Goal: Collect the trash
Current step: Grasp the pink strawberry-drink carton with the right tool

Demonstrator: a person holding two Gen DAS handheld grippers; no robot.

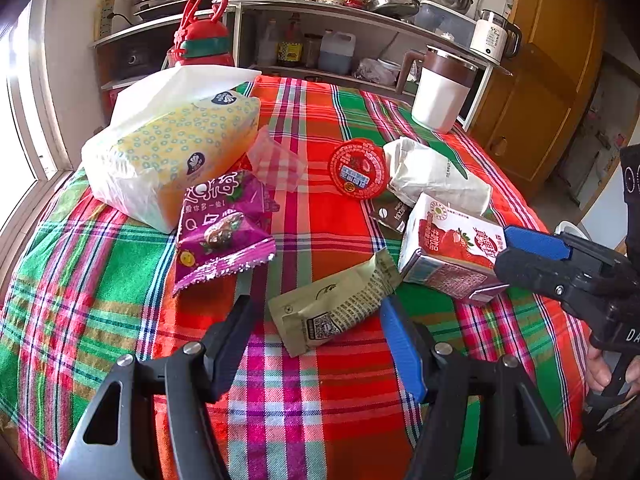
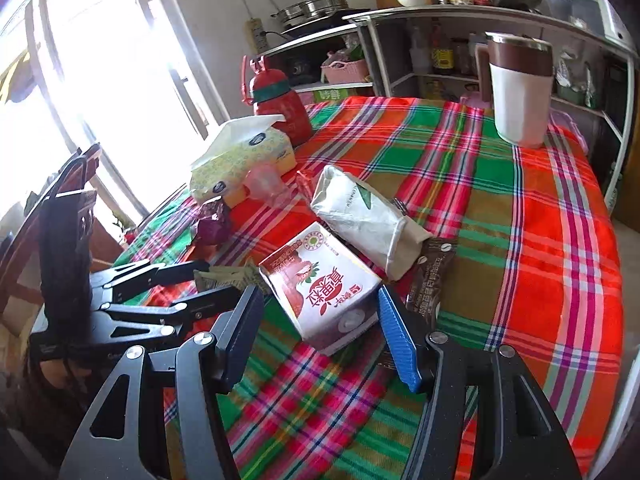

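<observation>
On the plaid tablecloth (image 1: 340,364) lies trash: an olive wrapper (image 1: 334,306), a purple snack bag (image 1: 218,232), a red round lid (image 1: 357,168), a crumpled white paper bag (image 1: 434,174), a brown sachet (image 1: 394,212) and a strawberry milk carton (image 1: 448,252). My left gripper (image 1: 316,312) is open, its jaws on either side of the olive wrapper. My right gripper (image 2: 320,308) is open around the milk carton (image 2: 320,284), not closed on it; it also shows in the left wrist view (image 1: 508,256). The left gripper (image 2: 204,280) shows at the left of the right wrist view.
A yellow tissue pack (image 1: 176,148), a clear plastic cup (image 1: 276,160), a red bottle (image 1: 202,44) and a white-brown jug (image 1: 440,88) stand on the table. Kitchen shelves (image 1: 360,40) run behind. A window (image 2: 80,60) is at the left, a wooden cabinet (image 1: 552,80) at the right.
</observation>
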